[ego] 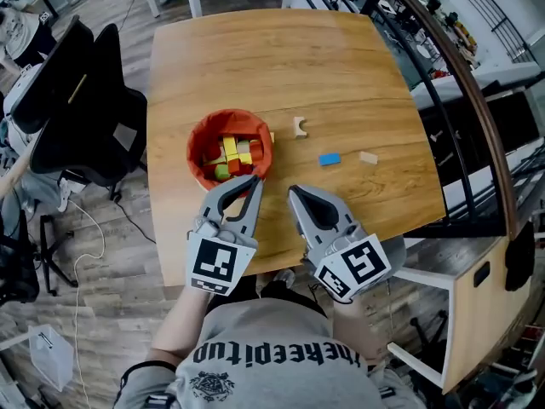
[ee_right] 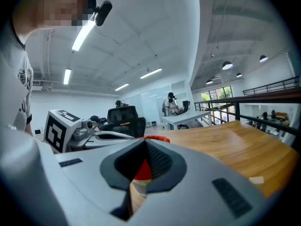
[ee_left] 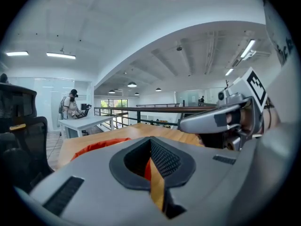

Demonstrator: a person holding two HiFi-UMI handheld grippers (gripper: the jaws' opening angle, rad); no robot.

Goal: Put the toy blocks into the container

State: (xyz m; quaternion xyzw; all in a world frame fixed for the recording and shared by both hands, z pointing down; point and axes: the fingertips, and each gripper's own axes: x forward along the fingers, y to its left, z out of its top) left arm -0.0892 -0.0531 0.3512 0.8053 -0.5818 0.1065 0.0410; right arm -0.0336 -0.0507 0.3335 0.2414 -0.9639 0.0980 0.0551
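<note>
Left gripper (ego: 253,181) (fingers together) beside container (ego: 193,148)

A black chair (ego: 85,100) stands left of the wooden tabletop (ego: 281,58); a dark railing (ego: 464,92) curves down the right; a white cable (ego: 77,313) lies on the floor (ego: 128,258).

The only lettering that can be read runs across the chest of the person's grey shirt (ego: 281,377), in dark print that reads roughly "thekeepitup". A round emblem (ego: 211,386) below it is too small to read.
</note>
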